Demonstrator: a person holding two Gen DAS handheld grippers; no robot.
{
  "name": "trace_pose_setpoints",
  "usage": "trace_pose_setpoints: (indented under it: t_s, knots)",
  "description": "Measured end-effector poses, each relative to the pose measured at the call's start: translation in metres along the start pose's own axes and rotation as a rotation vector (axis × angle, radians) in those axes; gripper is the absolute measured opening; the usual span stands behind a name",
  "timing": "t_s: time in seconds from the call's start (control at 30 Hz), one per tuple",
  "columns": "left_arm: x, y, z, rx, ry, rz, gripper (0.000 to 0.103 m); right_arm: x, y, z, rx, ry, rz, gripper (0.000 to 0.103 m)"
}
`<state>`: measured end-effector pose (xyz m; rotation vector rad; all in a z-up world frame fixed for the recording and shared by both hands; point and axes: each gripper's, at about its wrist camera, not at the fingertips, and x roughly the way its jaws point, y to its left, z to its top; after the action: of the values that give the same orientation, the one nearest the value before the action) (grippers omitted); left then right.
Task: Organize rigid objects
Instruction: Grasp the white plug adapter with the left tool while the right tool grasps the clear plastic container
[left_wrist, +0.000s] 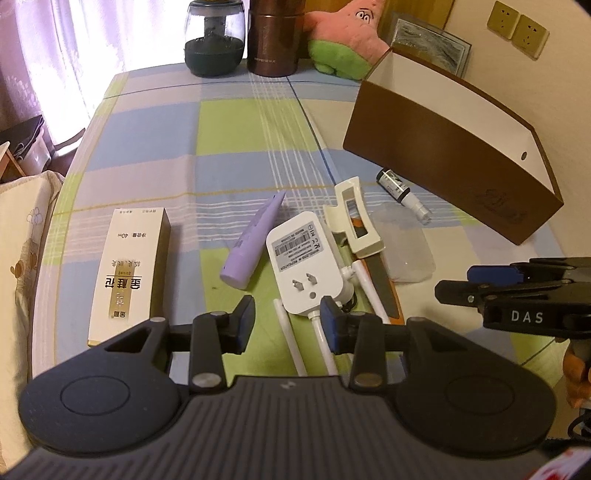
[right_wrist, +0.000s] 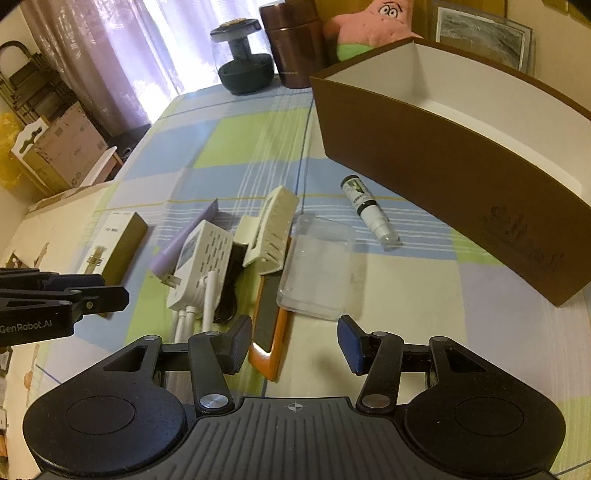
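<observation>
Tablecloth (left_wrist: 236, 122) in blue, green and lilac checks spread beyond both tongs. A brown cardboard box with white inside (right_wrist: 436, 155) stood far ahead and right of the right gripper (right_wrist: 295, 345), whose jaws were apart and empty, above an orange-edged flat file (right_wrist: 271, 325) and a clear plastic case (right_wrist: 317, 273). The left gripper (left_wrist: 288, 325) was apart and empty too, hovering over a white plug-in repeater (left_wrist: 304, 266), a lilac tube (left_wrist: 251, 243) just beyond to its left.

On the counter (left_wrist: 229, 122), carton (left_wrist: 129, 273) lies left, then tube (left_wrist: 255, 243), plug (left_wrist: 303, 258), clip (left_wrist: 354, 218), lid (left_wrist: 404, 243); bottle (left_wrist: 402, 192) before the box (left_wrist: 443, 162).
</observation>
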<state>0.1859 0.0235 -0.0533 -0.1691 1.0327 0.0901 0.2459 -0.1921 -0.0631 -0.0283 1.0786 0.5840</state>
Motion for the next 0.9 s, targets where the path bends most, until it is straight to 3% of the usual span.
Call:
trace_pose_setpoints:
  t_s: [0.5,0.73,0.9]
  knots:
    - [0.031,0.004,0.012,-0.066,0.017,-0.066,0.043,0.027,-0.02,0.013,0.079,-0.006,0.006,0.049]
    - [0.052,0.012,0.02,-0.164,0.046,-0.146,0.047,0.042,-0.024,0.021,0.086,-0.031,-0.002,0.069]
    - [0.065,0.024,0.025,-0.266,0.059,-0.2,0.047,0.056,-0.033,0.026,0.13,-0.01,0.0,0.071]
